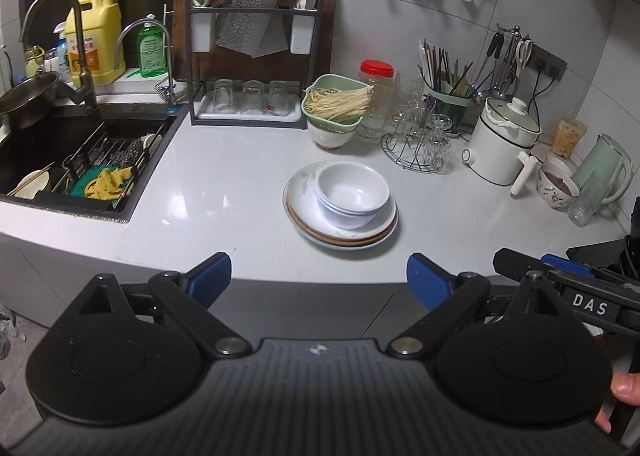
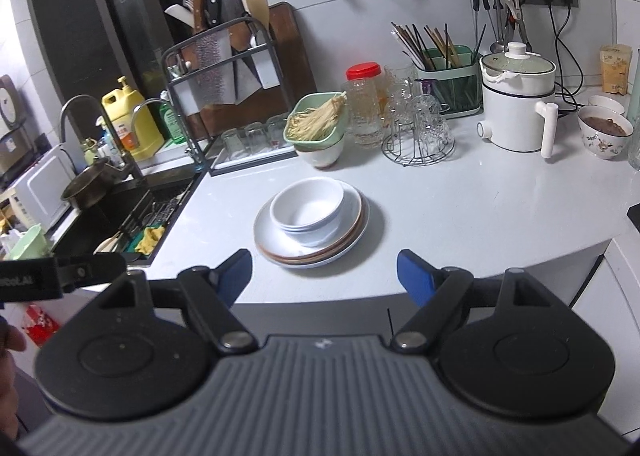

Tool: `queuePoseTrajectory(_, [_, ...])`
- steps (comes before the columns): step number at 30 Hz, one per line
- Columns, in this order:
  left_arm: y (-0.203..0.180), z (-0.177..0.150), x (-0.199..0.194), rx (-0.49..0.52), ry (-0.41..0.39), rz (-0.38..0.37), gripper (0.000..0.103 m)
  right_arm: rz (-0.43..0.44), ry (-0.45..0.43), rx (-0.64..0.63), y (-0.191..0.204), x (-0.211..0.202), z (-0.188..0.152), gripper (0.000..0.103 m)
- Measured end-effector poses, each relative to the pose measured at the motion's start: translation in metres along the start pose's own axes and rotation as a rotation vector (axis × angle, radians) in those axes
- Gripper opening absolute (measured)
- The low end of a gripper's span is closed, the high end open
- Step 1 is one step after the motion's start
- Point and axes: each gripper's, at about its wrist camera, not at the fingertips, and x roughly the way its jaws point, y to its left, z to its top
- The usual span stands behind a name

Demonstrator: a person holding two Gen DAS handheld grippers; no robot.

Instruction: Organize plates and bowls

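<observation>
A stack of plates (image 1: 312,211) (image 2: 272,244), white ones with a brown-rimmed one between them, lies on the white counter. Nested white bowls (image 1: 352,191) (image 2: 308,211) stand on top of the stack. My left gripper (image 1: 319,280) is open over the counter's front edge, well short of the stack, with nothing between its blue pads. My right gripper (image 2: 324,276) is also open and empty, at the front edge just short of the plates. Part of the right gripper shows at the right of the left wrist view.
A sink (image 1: 24,159) with a rack, a cloth and a bowl lies to the left. Behind the stack stand a green basket of noodles on a bowl (image 1: 334,107), a glass rack (image 1: 416,135), a white pot (image 1: 504,143), a knife rack (image 1: 248,55) and a filled bowl (image 1: 556,185).
</observation>
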Motion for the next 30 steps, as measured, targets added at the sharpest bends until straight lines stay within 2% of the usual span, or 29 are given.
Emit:
queuePoseTrajectory(4, [-0.005,-0.009,-0.006,0.000,0.001,0.029,0.098,0.010,-0.012,-0.004,0.000,-0.008,-0.007,0.081])
queuePoseTrajectory(6, [-0.006,-0.013,-0.010,0.002,-0.007,0.033,0.099,0.005,-0.019,-0.011,-0.002,-0.011,-0.009,0.088])
queuePoseTrajectory(8, [-0.008,-0.015,-0.012,0.005,-0.013,0.045,0.099,-0.007,-0.028,-0.022,-0.004,-0.013,-0.011,0.091])
queuePoseTrajectory(17, [-0.008,-0.020,-0.010,-0.016,-0.024,0.045,0.099,-0.028,-0.017,-0.042,-0.014,-0.014,-0.016,0.091])
queuePoseTrajectory(30, [-0.008,-0.031,-0.013,-0.020,-0.030,0.059,0.100,-0.011,-0.017,-0.059,-0.013,-0.018,-0.021,0.091])
